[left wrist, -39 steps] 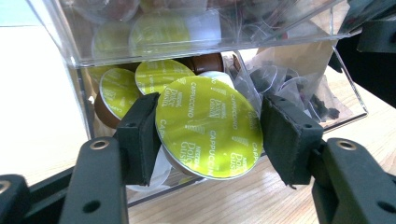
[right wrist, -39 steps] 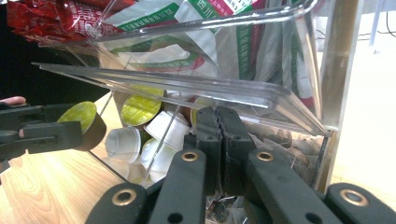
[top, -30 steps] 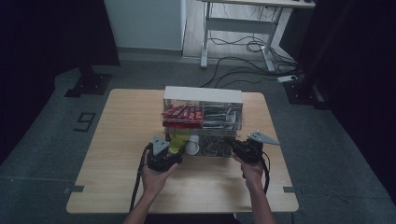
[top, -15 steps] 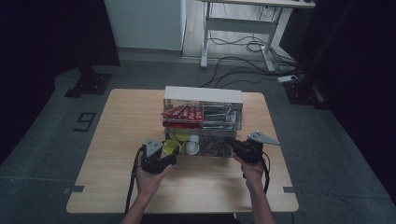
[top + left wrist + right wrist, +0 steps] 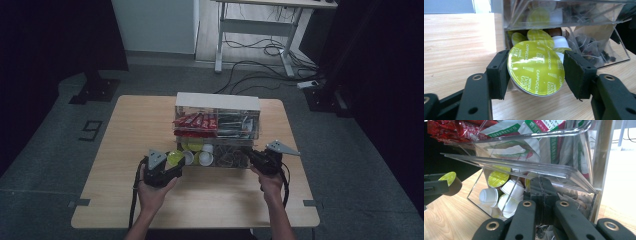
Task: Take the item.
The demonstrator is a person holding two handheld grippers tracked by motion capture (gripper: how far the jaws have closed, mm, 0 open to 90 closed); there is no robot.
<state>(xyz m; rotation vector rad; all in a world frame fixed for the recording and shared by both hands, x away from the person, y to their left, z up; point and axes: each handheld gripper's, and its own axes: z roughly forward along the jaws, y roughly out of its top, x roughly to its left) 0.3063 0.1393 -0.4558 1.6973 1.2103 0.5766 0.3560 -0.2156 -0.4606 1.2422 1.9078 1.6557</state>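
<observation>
A clear acrylic organiser (image 5: 217,100) stands mid-table, with a lower bin (image 5: 477,187) full of coffee capsules (image 5: 509,192). My left gripper (image 5: 535,72) is shut on one capsule (image 5: 535,67), whose yellow-green foil lid reads "Cappuccino". It holds the capsule just outside the bin's left front (image 5: 175,158). My right gripper (image 5: 541,187) is shut, its jaws pressed together. Its tips sit at the bin's front right under a raised clear flap (image 5: 524,166). Whether they pinch the clear wall I cannot tell. The held capsule (image 5: 449,178) also shows at the left of the right gripper view.
Red packets (image 5: 195,121) and green-and-white sachets (image 5: 506,130) fill the organiser's upper tier. Dark tea bags (image 5: 589,45) lie in the bin's right part. Bare wooden tabletop (image 5: 140,125) spreads left of the organiser and in front of it. Desk legs and cables (image 5: 255,50) are on the floor behind.
My left gripper has drawn back from the bin, to the left and toward the near edge, with the yellow-green capsule in it. The right gripper has stayed put.
</observation>
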